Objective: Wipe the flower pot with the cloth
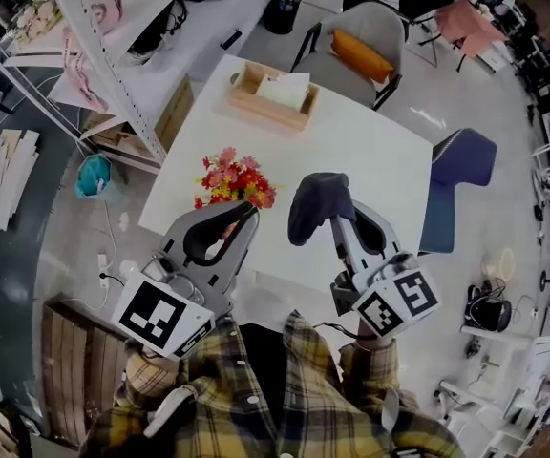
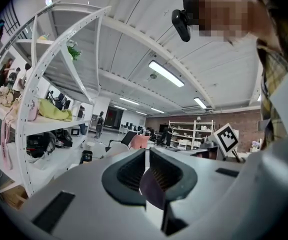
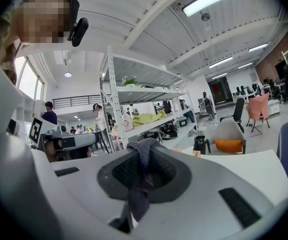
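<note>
The flower pot shows as a bunch of red and pink flowers [image 1: 232, 181] near the left edge of the white table [image 1: 351, 151]; the pot itself is hidden under the blooms. My left gripper [image 1: 250, 211] hovers just in front of the flowers, its jaws shut. In the left gripper view a thin purplish strip shows in the left gripper's [image 2: 147, 156] narrow gap; what it is I cannot tell. My right gripper [image 1: 336, 221] is shut on a dark blue-grey cloth [image 1: 317, 203], which drapes over the jaw tips. In the right gripper view the cloth [image 3: 143, 151] bunches out of the right gripper [image 3: 142, 160].
A wooden tray [image 1: 273, 96] with white contents sits at the table's far side. Beyond it stands a chair with an orange cushion [image 1: 362, 55], and a blue chair [image 1: 458, 181] is at the table's right. A white metal rack [image 1: 103, 65] stands to the left. A person in a plaid shirt holds both grippers.
</note>
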Demonstrator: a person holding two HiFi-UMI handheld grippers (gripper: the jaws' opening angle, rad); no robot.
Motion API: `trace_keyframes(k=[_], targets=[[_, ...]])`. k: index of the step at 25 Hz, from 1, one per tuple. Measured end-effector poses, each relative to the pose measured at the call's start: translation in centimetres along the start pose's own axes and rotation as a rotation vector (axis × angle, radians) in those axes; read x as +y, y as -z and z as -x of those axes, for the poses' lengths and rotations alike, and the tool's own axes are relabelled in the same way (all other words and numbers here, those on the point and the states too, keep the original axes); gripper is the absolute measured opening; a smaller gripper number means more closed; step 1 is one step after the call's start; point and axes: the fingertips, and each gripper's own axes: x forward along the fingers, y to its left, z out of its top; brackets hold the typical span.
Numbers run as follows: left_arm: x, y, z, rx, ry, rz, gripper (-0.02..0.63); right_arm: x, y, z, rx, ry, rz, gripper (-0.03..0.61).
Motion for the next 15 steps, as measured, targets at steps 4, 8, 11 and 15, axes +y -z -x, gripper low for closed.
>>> trace_keyframes(k=[4,8,11,15], targets=[[0.7,0.5,-1.5,0.015,-0.009,0.009,0.034,-1.7,-0.2,-0.9,0.004,0.001,-0.010,0.011],[1.6,0.3,-2.0,0.014,-0.012,0.005,0.034,-2.2,0.0,-1.4,0.006,0.008,-0.021,0.011],[1.9,-0.1,-2.2,0.013,-0.005,-0.006,0.034,-2.3,-0.1,-1.5,-0.001,0.016,-0.027,0.011],[2.6,-0.6,-2.2,0.013,0.001,-0.016,0.034,-2.2,-0.1,-1.8,0.000,0.030,-0.036,0.011]])
